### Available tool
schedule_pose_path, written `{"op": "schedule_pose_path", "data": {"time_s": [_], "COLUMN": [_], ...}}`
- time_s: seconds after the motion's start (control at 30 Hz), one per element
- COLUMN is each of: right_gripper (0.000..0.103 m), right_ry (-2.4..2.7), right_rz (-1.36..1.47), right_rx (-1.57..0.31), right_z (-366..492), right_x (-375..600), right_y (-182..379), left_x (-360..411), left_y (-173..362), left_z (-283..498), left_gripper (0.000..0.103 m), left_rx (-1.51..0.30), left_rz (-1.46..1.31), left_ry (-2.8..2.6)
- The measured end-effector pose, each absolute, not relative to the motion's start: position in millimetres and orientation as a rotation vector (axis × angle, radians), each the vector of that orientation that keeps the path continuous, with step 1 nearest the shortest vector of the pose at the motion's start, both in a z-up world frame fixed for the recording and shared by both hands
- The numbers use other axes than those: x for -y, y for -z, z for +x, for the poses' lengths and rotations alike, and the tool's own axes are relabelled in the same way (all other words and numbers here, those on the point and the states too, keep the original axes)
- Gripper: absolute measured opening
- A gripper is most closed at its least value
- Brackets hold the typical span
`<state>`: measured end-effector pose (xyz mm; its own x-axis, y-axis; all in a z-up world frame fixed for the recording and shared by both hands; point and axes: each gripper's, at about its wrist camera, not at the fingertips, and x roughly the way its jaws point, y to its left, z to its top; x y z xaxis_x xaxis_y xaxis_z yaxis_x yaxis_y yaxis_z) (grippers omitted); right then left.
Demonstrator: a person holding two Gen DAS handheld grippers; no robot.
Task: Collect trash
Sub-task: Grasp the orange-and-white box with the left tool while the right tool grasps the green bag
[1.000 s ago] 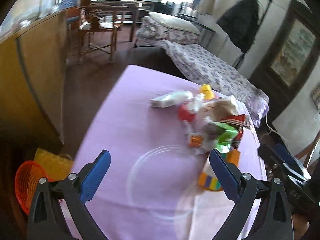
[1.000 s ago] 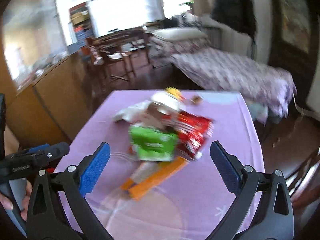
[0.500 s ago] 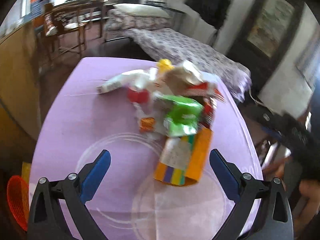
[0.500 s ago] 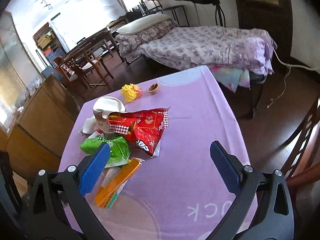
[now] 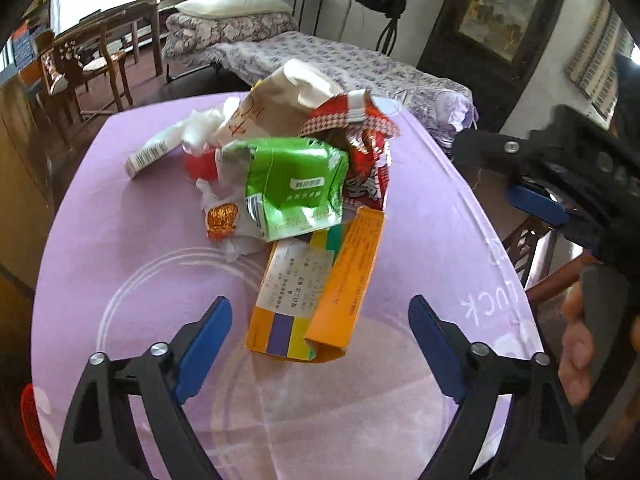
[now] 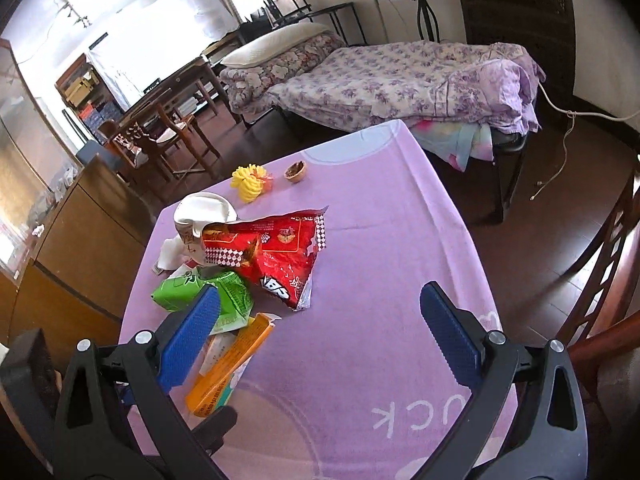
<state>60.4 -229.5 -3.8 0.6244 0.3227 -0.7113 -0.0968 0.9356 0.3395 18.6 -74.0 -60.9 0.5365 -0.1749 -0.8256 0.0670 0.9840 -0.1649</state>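
Trash pile [image 5: 296, 184] now fills my view mid-table [image 5: 100, 240], orange carton [image 5: 320, 292] nearest, since my left gripper [image 5: 320, 344] dropped in, jaws closing but empty (right gripper [image 6: 320, 340] wide, idle), so carton's probably first grab.

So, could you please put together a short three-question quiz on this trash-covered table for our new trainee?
1. True or false: the orange box lies nearest the left gripper.
2. Which item sits apart from the pile at the table's far end? A) yellow toy B) green packet C) red snack bag
3. Fill in: the cloth covering the table is ___ in colour.

Key: 1 true; 2 A; 3 purple.
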Motion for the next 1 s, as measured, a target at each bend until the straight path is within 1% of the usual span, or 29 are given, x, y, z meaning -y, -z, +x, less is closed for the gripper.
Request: {"op": "schedule_pose_path", "data": {"time_s": [0.1, 0.13, 0.17, 0.2, 0.23, 0.27, 0.37, 0.57, 0.7, 0.87, 1.0], "right_gripper": [0.096, 0.096, 0.096, 0.096, 0.096, 0.096, 0.096, 0.096, 0.096, 0.096, 0.096], "right_ry": [-0.25, -0.251, -0.252, -0.253, -0.253, -0.252, -0.235, -0.222, -0.215, -0.246, -0.33], "right_rz": [0.276, 0.277, 0.277, 0.276, 0.275, 0.273, 0.249, 0.207, 0.211, 0.196, 0.125], "right_rx": [-0.867, -0.868, -0.871, -0.873, -0.875, -0.877, -0.875, -0.865, -0.875, -0.888, -0.862], "right_z": [60.3, 60.9, 60.8, 60.9, 60.7, 60.4, 60.7, 59.5, 61.0, 60.1, 49.3], "right_x": [228.3, 228.5, 227.9, 227.9, 227.6, 227.3, 225.2, 221.4, 222.2, 212.2, 188.2], "right_y": [3.7, 3.5, 4.3, 4.6, 5.2, 5.8, 6.2, 6.8, 11.1, 15.8, 13.7], "left_x": [74.5, 74.9, 76.2, 78.0, 79.8, 80.2, 85.6, 76.9, 54.6, 25.6, -1.5], "left_y": [68.6, 69.8, 71.3, 73.7, 74.1, 73.5, 71.2, 58.1, 38.1, 23.3, 13.5], "left_z": [23.7, 25.4, 25.6, 26.8, 25.8, 27.4, 21.4, -3.6, -22.0, -50.3, -59.1], "left_gripper": [0.071, 0.064, 0.054, 0.047, 0.031, 0.023, 0.02, 0.019, 0.019, 0.019, 0.019], "left_rx": [-1.015, -1.019, -1.022, -1.024, -1.021, -1.016, -1.015, -1.011, -0.964, -0.912, -0.868], "left_rz": [-0.12, -0.115, -0.11, -0.101, -0.093, -0.084, -0.058, -0.105, -0.2, -0.243, -0.283], "left_ry": [0.142, 0.138, 0.137, 0.142, 0.148, 0.154, 0.217, 0.315, 0.343, 0.342, 0.27]}}
